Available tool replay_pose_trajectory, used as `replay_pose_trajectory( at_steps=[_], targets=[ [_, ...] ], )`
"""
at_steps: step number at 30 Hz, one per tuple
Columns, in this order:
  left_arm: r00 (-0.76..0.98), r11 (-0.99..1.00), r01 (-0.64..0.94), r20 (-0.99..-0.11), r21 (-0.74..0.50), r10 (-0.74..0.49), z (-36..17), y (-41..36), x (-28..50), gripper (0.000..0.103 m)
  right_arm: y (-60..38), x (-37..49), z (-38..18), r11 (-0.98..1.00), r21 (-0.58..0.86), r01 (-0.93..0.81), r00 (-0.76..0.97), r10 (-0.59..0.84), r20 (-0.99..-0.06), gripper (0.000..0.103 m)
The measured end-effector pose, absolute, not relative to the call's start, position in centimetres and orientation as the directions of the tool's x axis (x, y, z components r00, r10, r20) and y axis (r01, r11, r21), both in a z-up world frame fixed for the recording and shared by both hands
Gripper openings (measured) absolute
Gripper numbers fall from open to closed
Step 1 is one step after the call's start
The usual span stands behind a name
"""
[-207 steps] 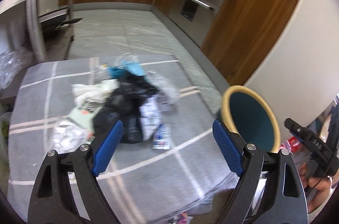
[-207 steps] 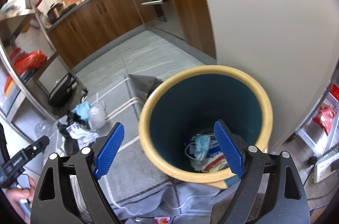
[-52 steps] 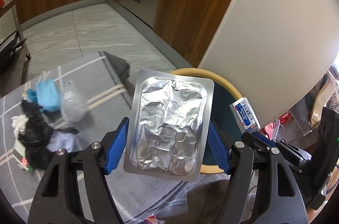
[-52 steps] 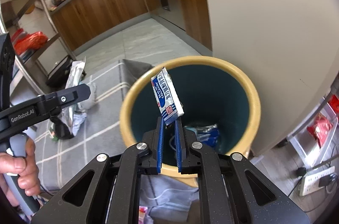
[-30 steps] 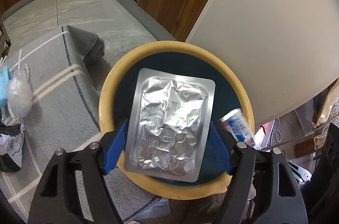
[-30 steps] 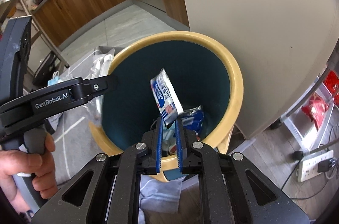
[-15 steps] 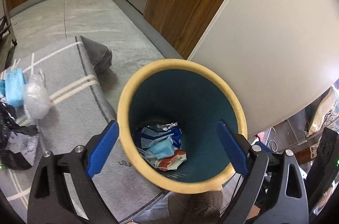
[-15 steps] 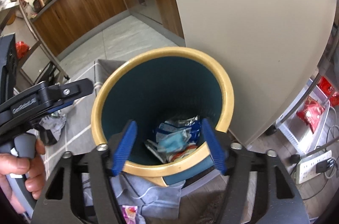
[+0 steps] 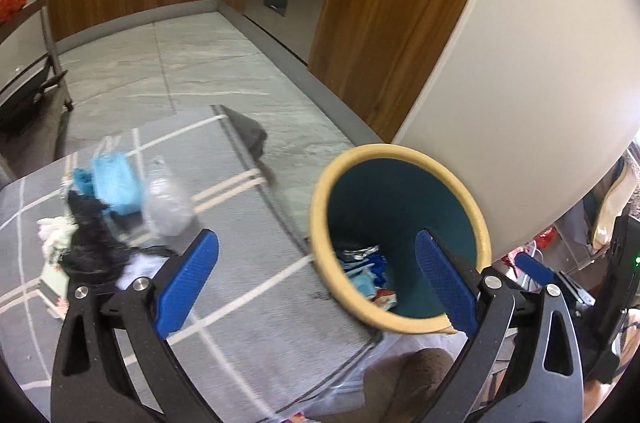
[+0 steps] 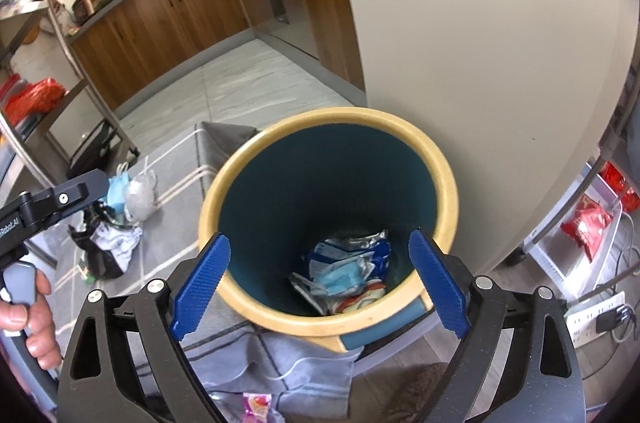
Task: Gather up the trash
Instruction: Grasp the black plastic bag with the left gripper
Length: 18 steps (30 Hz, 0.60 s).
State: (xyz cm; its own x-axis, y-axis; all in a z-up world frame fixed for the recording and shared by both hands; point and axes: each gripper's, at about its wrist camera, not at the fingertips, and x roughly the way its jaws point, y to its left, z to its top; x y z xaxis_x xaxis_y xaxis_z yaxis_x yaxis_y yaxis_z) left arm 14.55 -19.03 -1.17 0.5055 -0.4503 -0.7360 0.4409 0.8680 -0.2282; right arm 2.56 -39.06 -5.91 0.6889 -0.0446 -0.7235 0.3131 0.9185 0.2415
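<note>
1. Left wrist view: the left gripper [image 9: 316, 283] has its jaws opening wide with nothing between them. It hangs over the grey mat [image 9: 248, 287], angled between the bin [image 9: 400, 243] and the trash pile [image 9: 104, 223], probably to line up a next pick. A blue mask [image 9: 114, 179] and a clear bag [image 9: 168, 207] lie at the pile's far edge.

2. Right wrist view: the right gripper [image 10: 318, 281] sits directly above the bin [image 10: 332, 215], jaws opening and empty, placed so a drop lands inside. Wrappers [image 10: 344, 271] rest on the bin's bottom. The remaining pile [image 10: 106, 239] stays on the mat, well apart from the bin. A hand [image 10: 28, 323] grips the other tool's handle.
</note>
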Motion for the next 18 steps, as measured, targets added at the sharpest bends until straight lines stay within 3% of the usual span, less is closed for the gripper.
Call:
replay_pose_trajectory(
  at_steps=[18],
  targets=[
    [0.581,0.947,0.266,-0.754,-0.181,-0.307,-2.7,-5.6,14.0,0.097,-33.4,4.3,-4.8,0.954,0.213,0.21,0.706,0.003,-0.708,0.092]
  ],
)
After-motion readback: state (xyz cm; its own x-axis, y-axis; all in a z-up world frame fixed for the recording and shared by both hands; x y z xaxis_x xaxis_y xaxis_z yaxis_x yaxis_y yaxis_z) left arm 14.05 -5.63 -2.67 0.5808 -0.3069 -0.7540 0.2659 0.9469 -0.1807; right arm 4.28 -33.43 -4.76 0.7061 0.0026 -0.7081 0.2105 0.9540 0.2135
